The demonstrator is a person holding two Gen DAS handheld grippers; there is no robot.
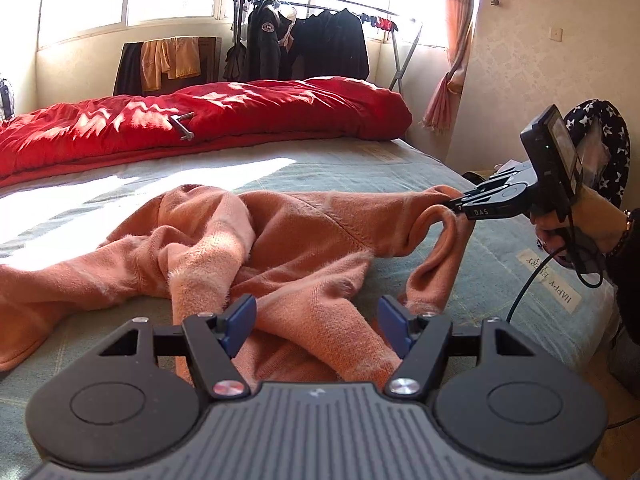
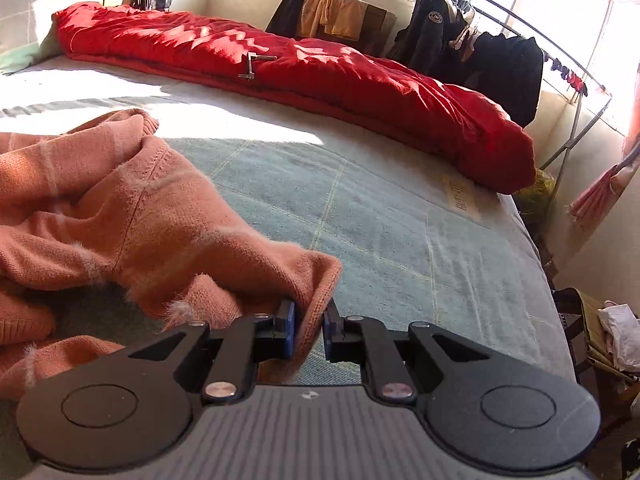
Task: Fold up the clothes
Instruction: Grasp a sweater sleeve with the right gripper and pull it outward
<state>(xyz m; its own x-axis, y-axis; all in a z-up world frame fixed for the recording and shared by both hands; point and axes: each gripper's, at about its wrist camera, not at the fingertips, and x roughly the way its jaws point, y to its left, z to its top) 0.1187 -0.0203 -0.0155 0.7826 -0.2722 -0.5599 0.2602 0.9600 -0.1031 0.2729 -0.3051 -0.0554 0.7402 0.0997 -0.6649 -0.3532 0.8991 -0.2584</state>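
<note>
The fuzzy orange sweater [image 1: 288,240] lies in a bumpy heap on the blue-green bed [image 1: 360,168], not folded at all. The right gripper [image 2: 310,330] pinches one edge of it, out at 3 o'clock in the left view. The left gripper [image 1: 316,320] is wide apart at 6 o'clock, with cloth under it but nothing held (just hanging there). All the smoothing and folding is left. A red quilt [image 1: 200,120] sits at 12 o'clock.
</note>
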